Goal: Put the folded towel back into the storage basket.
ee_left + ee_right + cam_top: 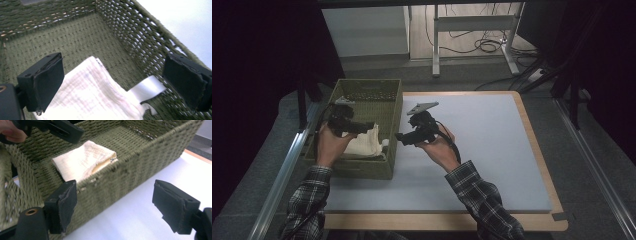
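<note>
Lying folded inside: the white cloth (364,142) sat in the near end of the green woven basket (388,167), a white tag at its edge.
Left gripper (120,82): over the basket, above the cloth, jaws spread wide, gripping nothing.
Right gripper (113,206): outside the basket, just beside its side wall, jaws wide apart, nothing between them.
White mat (492,150): under the basket.

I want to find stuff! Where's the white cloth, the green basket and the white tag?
white cloth (82,161), right gripper view, middle of the folded top.
green basket (140,165), right gripper view, outer side wall.
white tag (147,88), left gripper view, middle of the strip.
</note>
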### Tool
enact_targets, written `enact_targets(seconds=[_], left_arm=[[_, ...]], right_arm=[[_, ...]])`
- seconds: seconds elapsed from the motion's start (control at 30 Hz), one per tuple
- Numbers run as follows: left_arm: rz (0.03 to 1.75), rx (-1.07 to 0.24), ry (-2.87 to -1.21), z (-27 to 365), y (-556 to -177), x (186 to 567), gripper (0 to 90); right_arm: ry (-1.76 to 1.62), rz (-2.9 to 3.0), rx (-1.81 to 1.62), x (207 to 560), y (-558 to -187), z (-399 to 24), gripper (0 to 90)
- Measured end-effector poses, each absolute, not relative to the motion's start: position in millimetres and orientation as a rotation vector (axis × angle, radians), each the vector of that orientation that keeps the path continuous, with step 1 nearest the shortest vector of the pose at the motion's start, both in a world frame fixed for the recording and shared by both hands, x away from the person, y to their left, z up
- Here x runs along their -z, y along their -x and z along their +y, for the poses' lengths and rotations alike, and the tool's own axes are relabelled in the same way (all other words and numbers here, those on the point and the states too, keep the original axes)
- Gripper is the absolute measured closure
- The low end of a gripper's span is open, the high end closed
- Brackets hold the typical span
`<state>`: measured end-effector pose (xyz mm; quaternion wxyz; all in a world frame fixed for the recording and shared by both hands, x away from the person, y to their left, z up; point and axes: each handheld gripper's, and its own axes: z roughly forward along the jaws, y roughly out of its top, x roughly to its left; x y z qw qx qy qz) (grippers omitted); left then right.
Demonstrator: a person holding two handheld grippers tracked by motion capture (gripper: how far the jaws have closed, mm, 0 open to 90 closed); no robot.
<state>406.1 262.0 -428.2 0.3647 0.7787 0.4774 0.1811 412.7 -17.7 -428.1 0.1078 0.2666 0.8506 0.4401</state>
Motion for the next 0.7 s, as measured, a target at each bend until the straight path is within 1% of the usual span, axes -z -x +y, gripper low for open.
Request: enact_targets(seconds=[0.33,0.7], left_arm=[[1.159,-0.484,-2.002,243.7,-382.0,429.0,2.5],[1.116,-0.494,-1.983,226.7,-356.3,427.0,2.0]], right_arm=[[-0.765,2.498,-1.286,432.3,-400.7,-55.2,13.1],[-0.768,2.506,-1.261,440.0,-391.7,-89.9,10.6]])
